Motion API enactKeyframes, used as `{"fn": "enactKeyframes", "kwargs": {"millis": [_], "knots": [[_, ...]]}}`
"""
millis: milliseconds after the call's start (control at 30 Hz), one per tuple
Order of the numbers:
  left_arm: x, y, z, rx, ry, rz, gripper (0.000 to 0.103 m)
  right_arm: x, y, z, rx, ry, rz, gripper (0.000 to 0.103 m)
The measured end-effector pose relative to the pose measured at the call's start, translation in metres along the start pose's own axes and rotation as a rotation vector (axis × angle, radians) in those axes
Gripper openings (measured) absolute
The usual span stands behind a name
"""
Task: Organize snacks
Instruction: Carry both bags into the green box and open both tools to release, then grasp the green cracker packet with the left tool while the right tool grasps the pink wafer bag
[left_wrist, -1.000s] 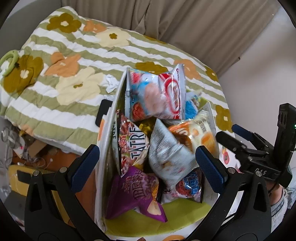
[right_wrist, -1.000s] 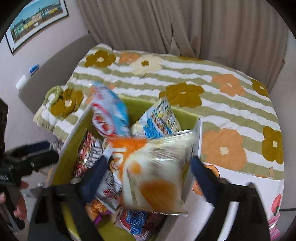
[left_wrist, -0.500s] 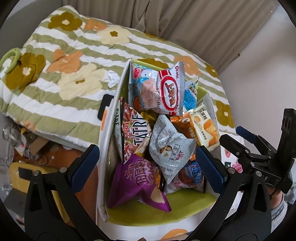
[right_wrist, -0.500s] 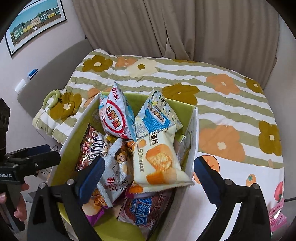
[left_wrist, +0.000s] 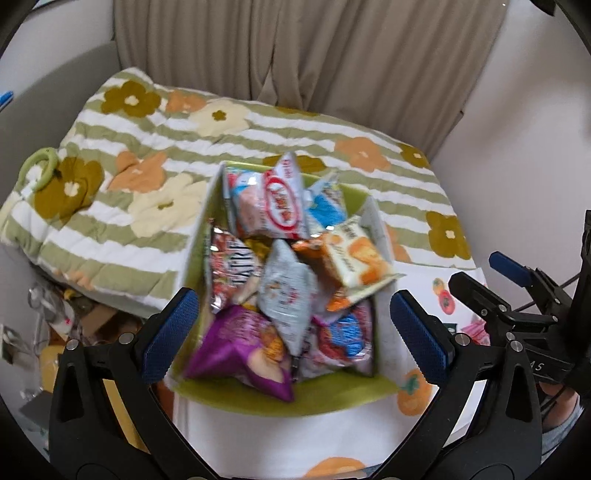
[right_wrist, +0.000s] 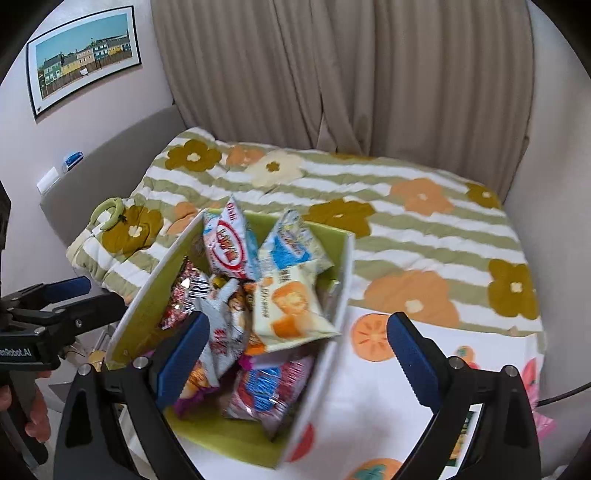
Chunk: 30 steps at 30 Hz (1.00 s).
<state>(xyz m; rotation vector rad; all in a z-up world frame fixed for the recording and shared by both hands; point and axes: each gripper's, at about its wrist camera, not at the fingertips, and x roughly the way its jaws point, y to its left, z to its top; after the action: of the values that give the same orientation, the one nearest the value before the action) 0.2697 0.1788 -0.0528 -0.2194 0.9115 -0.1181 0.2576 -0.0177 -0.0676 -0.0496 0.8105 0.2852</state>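
A green-lined white box (left_wrist: 314, 397) (right_wrist: 229, 439) holds several snack bags. A cream and orange bag (left_wrist: 360, 256) (right_wrist: 291, 314) lies on top at its right side. A red and white bag (left_wrist: 269, 205) (right_wrist: 227, 247) stands at the back, a purple bag (left_wrist: 240, 349) at the front. My left gripper (left_wrist: 293, 334) is open and empty, held back above the box's near end. My right gripper (right_wrist: 293, 354) is open and empty above the box's right wall; it also shows in the left wrist view (left_wrist: 495, 284).
The box sits on a white cloth with orange fruit prints (right_wrist: 373, 334). Behind lies a green-striped flowered quilt (left_wrist: 140, 184) (right_wrist: 406, 221) with a green ring (left_wrist: 38, 168) on it. Curtains (right_wrist: 332, 74) hang behind. Clutter (left_wrist: 55, 314) lies on the floor left.
The right gripper let go of the cream and orange bag, which now lies in the box. Both grippers have pulled back and up from the box.
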Motion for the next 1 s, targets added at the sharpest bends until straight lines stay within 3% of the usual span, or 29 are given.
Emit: {"fn": "enactKeyframes", "kwargs": {"millis": [300, 633, 800, 1000], "knots": [[0.002, -0.1, -0.037, 0.043, -0.002, -0.028, 0.103, -0.055, -0.065, -0.032, -0.021, -0.048, -0.066, 0.096], [0.032, -0.225, -0.089, 0.13, 0.06, -0.05, 0.103, -0.11, -0.16, -0.091, -0.012, -0.042, -0.197, 0.096], [0.058, -0.277, -0.113, 0.221, 0.111, -0.059, 0.103, -0.12, -0.204, -0.119, 0.005, 0.0, -0.234, 0.096], [0.118, -0.321, -0.138, 0.318, 0.218, -0.081, 0.102, -0.111, -0.24, -0.148, -0.027, 0.062, -0.294, 0.096]]}}
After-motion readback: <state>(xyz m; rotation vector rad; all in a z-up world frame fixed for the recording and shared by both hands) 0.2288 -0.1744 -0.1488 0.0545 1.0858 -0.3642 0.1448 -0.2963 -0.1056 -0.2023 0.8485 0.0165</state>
